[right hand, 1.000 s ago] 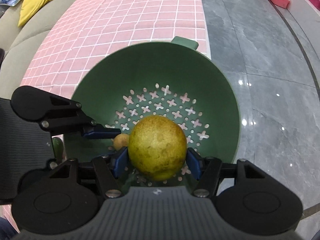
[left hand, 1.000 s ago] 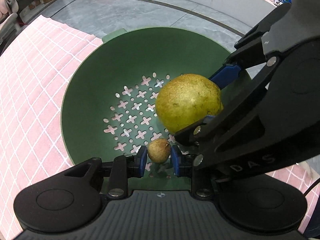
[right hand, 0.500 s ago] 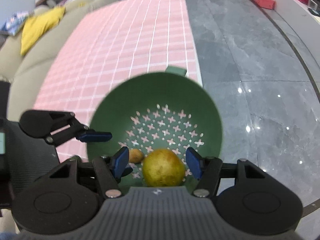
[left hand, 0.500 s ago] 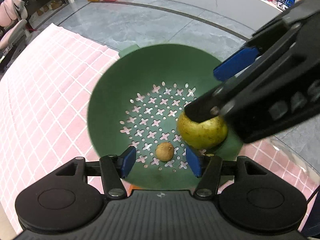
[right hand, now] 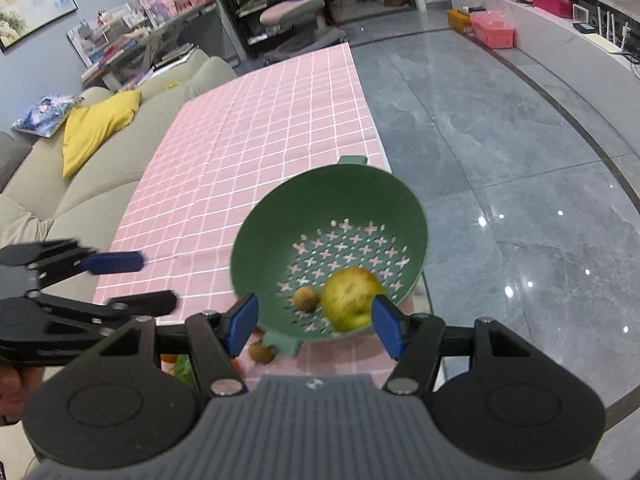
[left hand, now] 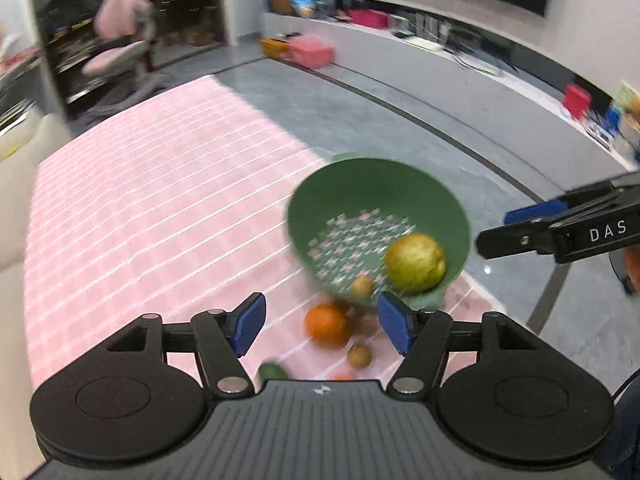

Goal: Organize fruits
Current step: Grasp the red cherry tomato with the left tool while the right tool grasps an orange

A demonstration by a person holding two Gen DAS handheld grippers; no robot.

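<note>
Showing left claw [left hand: 322, 322] with jaws opening and nothing between them, right claw [right hand: 316, 322] released and empty. Lay in the green colander [right hand: 248, 240], toward 5 o'clock of its floor: pear [right hand: 350, 298], with small brown fruit [right hand: 306, 298] just beside it. Lay loose on the tabletop [right hand: 240, 160] at the colander's 7 o'clock: orange [left hand: 327, 325] and second brown fruit [left hand: 359, 355]. Judged best for the next pick: approached from above, straddled the orange, closed gently to prevent rolling. Cut off by the left claw's body: green fruit [left hand: 272, 371], kind unclear; blurred throughout the left view.
</note>
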